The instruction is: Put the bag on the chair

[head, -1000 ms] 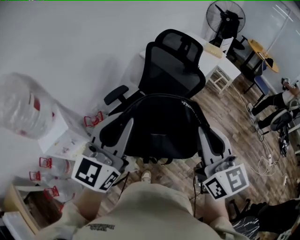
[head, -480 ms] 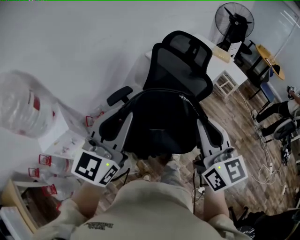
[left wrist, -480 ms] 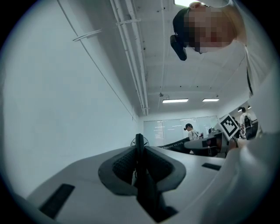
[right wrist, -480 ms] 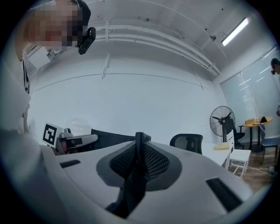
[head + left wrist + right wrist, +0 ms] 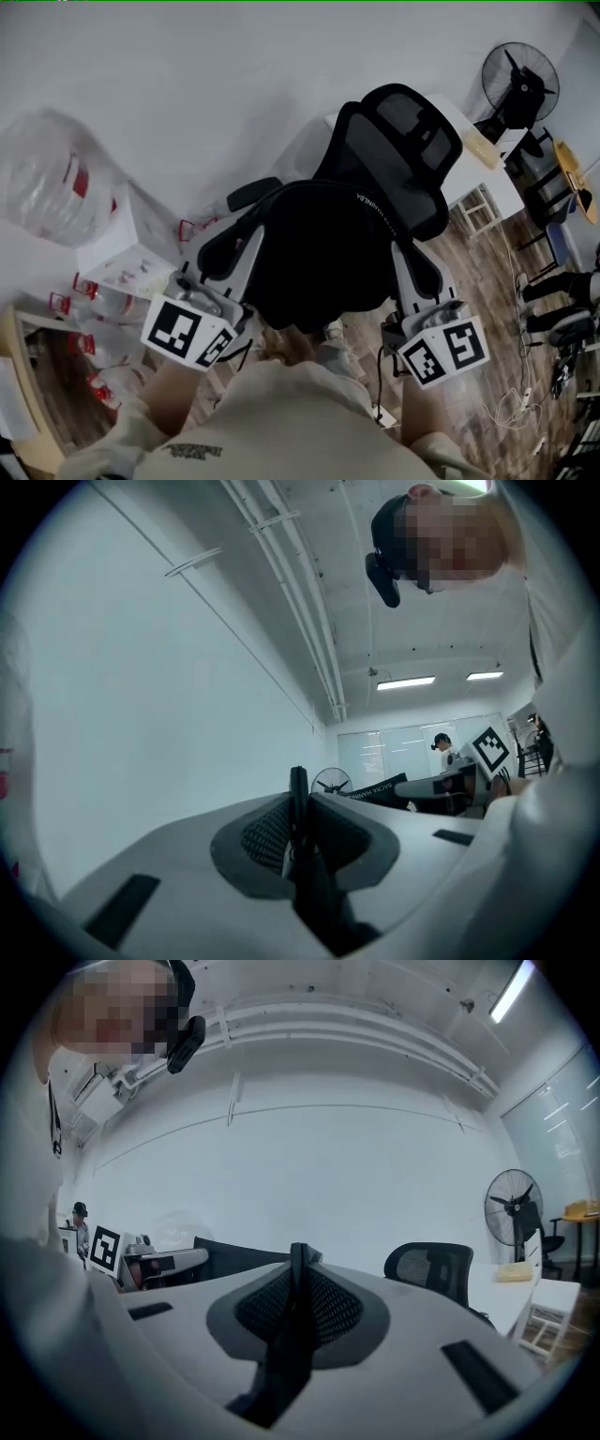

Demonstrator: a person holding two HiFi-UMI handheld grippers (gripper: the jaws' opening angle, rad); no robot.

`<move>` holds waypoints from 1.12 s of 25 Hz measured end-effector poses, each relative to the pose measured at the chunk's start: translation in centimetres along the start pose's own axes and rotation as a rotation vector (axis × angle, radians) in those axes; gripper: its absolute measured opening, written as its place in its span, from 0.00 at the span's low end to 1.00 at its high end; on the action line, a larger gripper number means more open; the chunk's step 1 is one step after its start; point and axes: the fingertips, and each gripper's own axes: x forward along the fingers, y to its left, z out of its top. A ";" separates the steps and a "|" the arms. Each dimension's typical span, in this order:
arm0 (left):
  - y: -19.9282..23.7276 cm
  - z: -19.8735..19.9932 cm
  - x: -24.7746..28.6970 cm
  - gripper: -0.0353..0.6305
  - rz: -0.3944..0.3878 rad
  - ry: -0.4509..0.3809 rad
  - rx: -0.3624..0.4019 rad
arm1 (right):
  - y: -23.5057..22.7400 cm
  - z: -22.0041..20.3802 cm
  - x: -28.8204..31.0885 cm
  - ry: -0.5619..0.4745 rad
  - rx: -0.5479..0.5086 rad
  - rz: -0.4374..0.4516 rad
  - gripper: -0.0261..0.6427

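A black bag (image 5: 319, 253) hangs stretched between my two grippers, in front of the black mesh office chair (image 5: 398, 173) and covering its seat in the head view. My left gripper (image 5: 239, 246) is shut on a thin black edge of the bag (image 5: 298, 803) at its left side. My right gripper (image 5: 410, 262) is shut on the bag's black edge (image 5: 298, 1274) at its right side. In the right gripper view the chair's headrest (image 5: 433, 1265) stands just beyond the jaws. Whether the bag touches the seat is hidden.
Clear plastic water jugs (image 5: 42, 183) and a white box (image 5: 127, 248) stand against the wall at the left. A white table (image 5: 478, 183) and a standing fan (image 5: 521, 82) are behind the chair at the right. Cables lie on the wooden floor (image 5: 511, 375).
Both grippers have carried the bag forward toward the chair, which now sits closer and further right in the head view. Both grips look unchanged.
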 end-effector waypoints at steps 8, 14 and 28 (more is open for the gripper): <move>1.3 -0.7 5.8 0.16 0.169 0.014 0.041 | -6.9 0.6 6.7 0.009 0.041 0.171 0.13; 2.4 -2.6 10.2 0.16 0.295 0.061 0.058 | -11.7 -0.5 12.1 0.044 0.061 0.288 0.13; 7.8 -9.4 13.3 0.16 0.539 0.158 -0.012 | -15.3 -6.7 22.8 0.127 0.040 0.471 0.13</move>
